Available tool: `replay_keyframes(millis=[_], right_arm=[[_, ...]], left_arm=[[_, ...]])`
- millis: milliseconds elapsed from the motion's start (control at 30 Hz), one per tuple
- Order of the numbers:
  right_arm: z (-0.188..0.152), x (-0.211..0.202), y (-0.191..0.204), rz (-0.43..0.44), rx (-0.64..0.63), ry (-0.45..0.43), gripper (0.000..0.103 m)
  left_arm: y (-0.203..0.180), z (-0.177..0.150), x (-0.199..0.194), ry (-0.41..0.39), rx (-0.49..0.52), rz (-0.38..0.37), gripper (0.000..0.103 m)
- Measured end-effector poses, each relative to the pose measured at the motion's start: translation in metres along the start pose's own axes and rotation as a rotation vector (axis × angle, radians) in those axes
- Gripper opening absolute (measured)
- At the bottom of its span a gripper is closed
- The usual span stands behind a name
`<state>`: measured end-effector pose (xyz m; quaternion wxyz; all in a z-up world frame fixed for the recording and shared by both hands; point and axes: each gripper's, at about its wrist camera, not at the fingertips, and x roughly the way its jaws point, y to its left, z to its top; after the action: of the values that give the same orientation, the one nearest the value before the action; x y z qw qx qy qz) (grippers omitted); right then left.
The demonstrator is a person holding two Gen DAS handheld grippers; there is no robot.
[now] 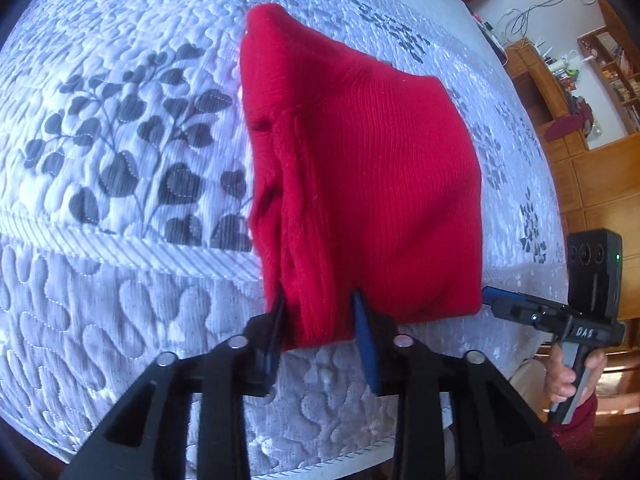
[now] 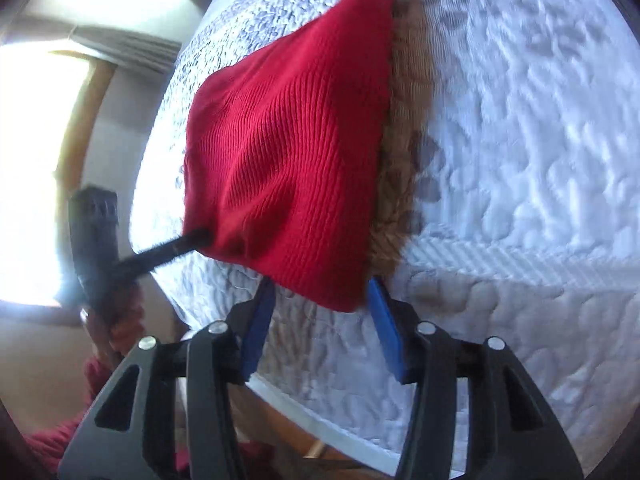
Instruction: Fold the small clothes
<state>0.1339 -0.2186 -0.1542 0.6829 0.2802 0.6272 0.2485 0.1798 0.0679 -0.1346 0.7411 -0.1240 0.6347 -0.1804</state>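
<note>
A red ribbed knit garment [image 1: 360, 168] is folded over and held above a white quilted bedspread [image 1: 120, 160]. My left gripper [image 1: 318, 306] has its blue-padded fingers on either side of the garment's thick near corner, closed on the bunched fabric. My right gripper [image 2: 320, 292] holds the other near corner [image 2: 288, 168], with cloth between its fingers. Each gripper shows in the other's view: the right one [image 1: 520, 308] at the garment's right corner, the left one [image 2: 160, 252] at its left corner. The garment's far end rests on the bedspread.
The bedspread has grey leaf prints [image 1: 132, 152] and a ribbed band [image 1: 120, 240]. Its near edge [image 1: 320, 464] runs just below the grippers. Wooden shelves and cabinets [image 1: 580, 120] stand at the right. A bright window [image 2: 36, 168] is to the left.
</note>
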Motion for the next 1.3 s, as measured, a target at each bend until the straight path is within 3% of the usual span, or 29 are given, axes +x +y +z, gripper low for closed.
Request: replay_keyframes(millis=[33, 100, 167, 333, 400, 533, 600, 700, 767, 800, 1000, 1033, 1067, 1167, 1300], right_arm=[[0.005, 0.005, -0.001, 0.017, 0.021, 0.016, 0.049], [0.01, 0.014, 0.001, 0.024, 0.039, 0.036, 0.035], [0.011, 0.016, 0.008, -0.025, 0.018, 0.049, 0.014], [0.009, -0.02, 0.011, -0.125, -0.094, 0.042, 0.004], [0.01, -0.011, -0.007, -0.196, -0.076, 0.066, 0.002], [0.005, -0.001, -0.017, -0.155, -0.072, 0.071, 0.002], [0.007, -0.003, -0.009, -0.141, -0.092, 0.057, 0.003], [0.011, -0.012, 0.003, -0.095, -0.101, 0.032, 0.017], [0.014, -0.021, 0.011, -0.08, -0.104, 0.004, 0.055], [0.017, -0.024, 0.011, -0.069, -0.093, -0.01, 0.059], [0.034, 0.002, 0.007, -0.035, 0.011, 0.062, 0.06], [0.034, 0.014, 0.002, -0.041, 0.047, 0.098, 0.058], [0.033, 0.021, 0.0, -0.042, 0.062, 0.116, 0.039], [0.028, 0.029, -0.003, -0.076, 0.043, 0.126, 0.018], [0.022, 0.012, 0.017, -0.187, -0.107, 0.105, 0.013]], left_arm=[[0.001, -0.001, 0.0, 0.001, -0.001, 0.003, 0.025], [0.006, 0.0, 0.001, 0.012, -0.007, 0.013, 0.019], [0.006, 0.002, 0.002, 0.021, -0.008, 0.015, 0.017], [-0.003, 0.003, 0.001, 0.038, 0.082, 0.069, 0.013], [-0.005, 0.004, 0.013, 0.057, 0.102, 0.087, 0.013], [-0.003, 0.002, 0.017, 0.05, 0.117, 0.071, 0.014], [-0.001, -0.001, 0.009, 0.039, 0.107, 0.054, 0.017], [-0.006, -0.007, -0.006, 0.027, 0.093, 0.053, 0.021], [-0.011, -0.01, -0.01, 0.018, 0.112, 0.064, 0.026], [-0.013, -0.011, -0.01, 0.02, 0.12, 0.067, 0.029], [-0.014, -0.013, 0.006, 0.038, 0.103, 0.103, 0.032], [-0.012, -0.012, 0.008, 0.046, 0.098, 0.112, 0.032], [-0.011, -0.011, 0.011, 0.051, 0.08, 0.102, 0.032], [-0.007, -0.009, 0.011, 0.056, 0.066, 0.09, 0.027], [-0.004, -0.009, 0.01, 0.059, 0.069, 0.088, 0.024]])
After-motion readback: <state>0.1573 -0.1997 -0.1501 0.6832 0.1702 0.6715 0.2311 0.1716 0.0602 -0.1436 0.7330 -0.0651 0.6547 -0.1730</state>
